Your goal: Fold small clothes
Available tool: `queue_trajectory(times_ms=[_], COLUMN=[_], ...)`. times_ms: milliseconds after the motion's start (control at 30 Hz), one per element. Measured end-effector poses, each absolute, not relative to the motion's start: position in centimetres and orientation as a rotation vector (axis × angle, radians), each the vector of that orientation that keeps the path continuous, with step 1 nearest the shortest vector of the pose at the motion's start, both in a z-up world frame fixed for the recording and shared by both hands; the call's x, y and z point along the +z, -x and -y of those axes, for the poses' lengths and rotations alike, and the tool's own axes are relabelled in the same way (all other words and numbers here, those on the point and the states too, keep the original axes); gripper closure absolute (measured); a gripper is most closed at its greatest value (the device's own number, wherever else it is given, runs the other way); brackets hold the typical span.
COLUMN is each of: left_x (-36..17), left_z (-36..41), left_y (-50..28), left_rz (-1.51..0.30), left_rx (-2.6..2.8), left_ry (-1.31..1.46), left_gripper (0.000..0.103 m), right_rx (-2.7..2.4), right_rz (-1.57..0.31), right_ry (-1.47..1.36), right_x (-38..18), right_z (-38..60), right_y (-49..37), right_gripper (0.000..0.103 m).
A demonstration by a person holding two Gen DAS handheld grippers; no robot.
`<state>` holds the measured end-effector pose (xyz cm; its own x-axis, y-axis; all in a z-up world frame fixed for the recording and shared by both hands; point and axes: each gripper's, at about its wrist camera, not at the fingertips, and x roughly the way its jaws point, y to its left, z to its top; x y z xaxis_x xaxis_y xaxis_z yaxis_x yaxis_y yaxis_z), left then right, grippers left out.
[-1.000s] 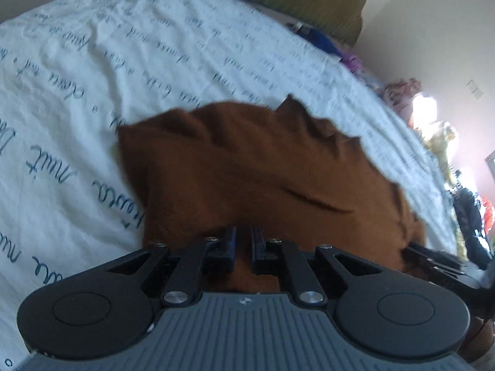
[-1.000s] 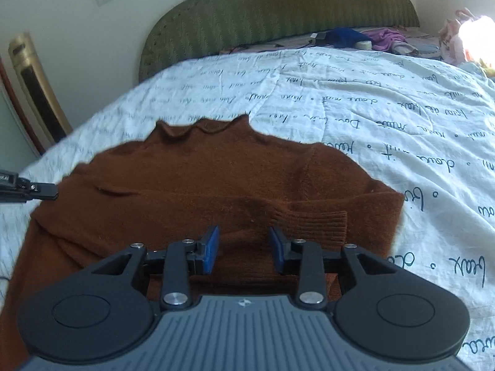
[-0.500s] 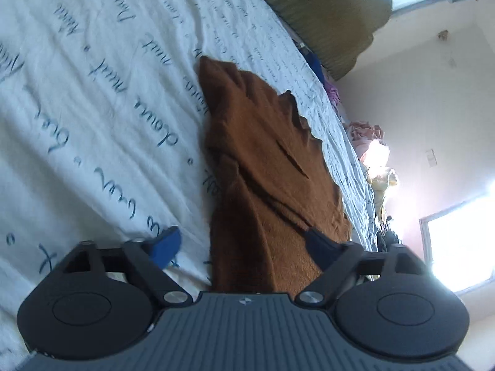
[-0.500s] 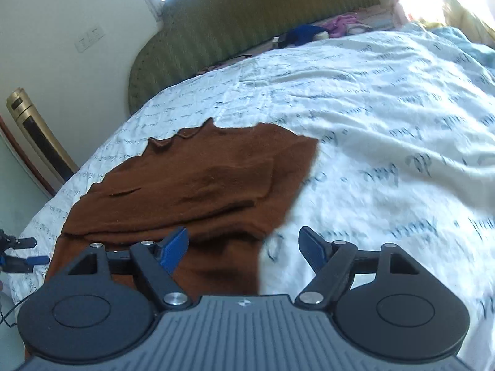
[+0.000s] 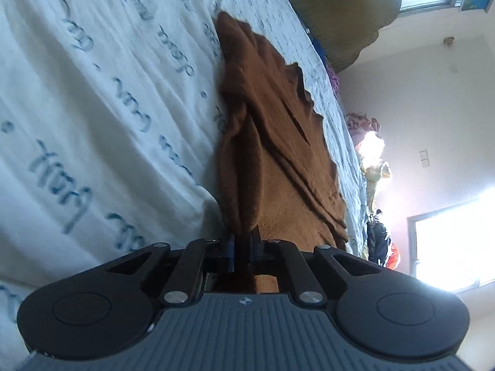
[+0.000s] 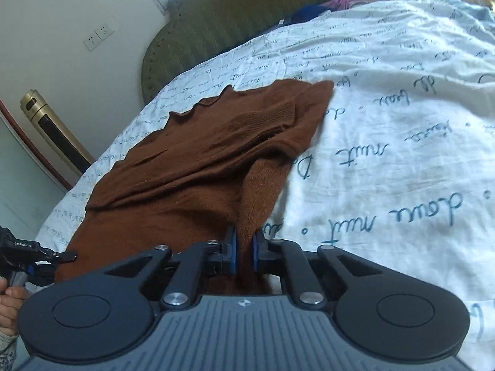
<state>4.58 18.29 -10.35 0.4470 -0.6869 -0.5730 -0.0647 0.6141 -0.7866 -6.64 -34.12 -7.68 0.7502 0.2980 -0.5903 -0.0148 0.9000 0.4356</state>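
Brown knit sweater [image 6: 198,167]: centre frame, on script-print bedsheet [image 6: 402,142]. Left gripper [image 5: 240,244], right gripper [image 6: 243,244]: both clenched on near hem corners. Advice: lift evenly, carry hem toward collar, keeping edges aligned.

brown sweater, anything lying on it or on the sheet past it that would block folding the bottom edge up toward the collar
Nothing visible does. Both the left gripper and right gripper are shut on the brown sweater at its near edge, and the sweater top and the printed sheet around it show nothing lying there.
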Motion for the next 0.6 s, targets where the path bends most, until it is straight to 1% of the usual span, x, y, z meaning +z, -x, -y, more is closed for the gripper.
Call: queue_trajectory(times_ms=[33,100,133,167,200,233,267,300,333,367,433,467,500,600], left_x=[-10.5,-10.5,-10.1,-9.6,-9.1,-8.6,-8.3,-8.2,-8.2,-8.2,-7.7,-7.5,-7.3,-6.6], left_z=[-18.8,-19.1,-19.3,-19.5,-19.4,-19.6,-19.7,-19.2,-18.7,-18.2,-16.7,-15.9,-15.1,-11.8], left_y=[-4.2,-3.4,-2.8,-2.2,-1.6,-0.6,0.5,1.3,2.3,3.2,4.8,5.6,6.4,8.8], left_rz=[-1.066,-1.071,-1.069,-1.063,-1.052,-1.038,-1.034,-1.031,-1.022,-1.021,-1.014,-1.018,-1.013,-1.001], left_rx=[-0.433,-0.447,-0.436,-0.425,-0.444,-0.467,-0.476,-0.486,-0.510,-0.516,-0.516,-0.506,-0.481,-0.369], left_ry=[0.801,0.740,0.720,0.707,0.706,0.700,0.680,0.664,0.659,0.644,0.582,0.554,0.520,0.328], left_gripper=[0.093,0.092,0.089,0.085,0.085,0.077,0.054,0.035,0.029,0.022,0.016,0.009,0.007,0.005], right_rx=[0.132,0.039,0.058,0.105,0.141,0.172,0.186,0.203,0.239,0.254,0.249,0.242,0.236,0.233], right_rz=[-0.702,-0.738,-0.775,-0.772,-0.768,-0.760,-0.752,-0.747,-0.745,-0.755,-0.775,-0.768,-0.753,-0.726], right_ry=[-0.401,-0.365,-0.443,-0.515,-0.544,-0.547,-0.543,-0.548,-0.561,-0.560,-0.520,-0.507,-0.500,-0.475], right_x=[-7.6,-8.3,-9.0,-9.0,-8.8,-8.5,-8.2,-8.1,-8.1,-8.2,-8.5,-8.6,-8.7,-9.0], right_z=[34.8,36.1,37.3,38.1,38.4,38.4,38.3,38.1,37.8,37.3,36.0,35.4,34.6,32.1], right_y=[6.8,6.8,6.9,7.7,8.4,9.7,10.9,11.8,13.1,14.1,16.2,17.2,18.2,20.7], right_gripper=[0.098,0.096,0.096,0.094,0.090,0.072,0.047,0.037,0.031,0.032,0.032,0.032,0.032,0.032])
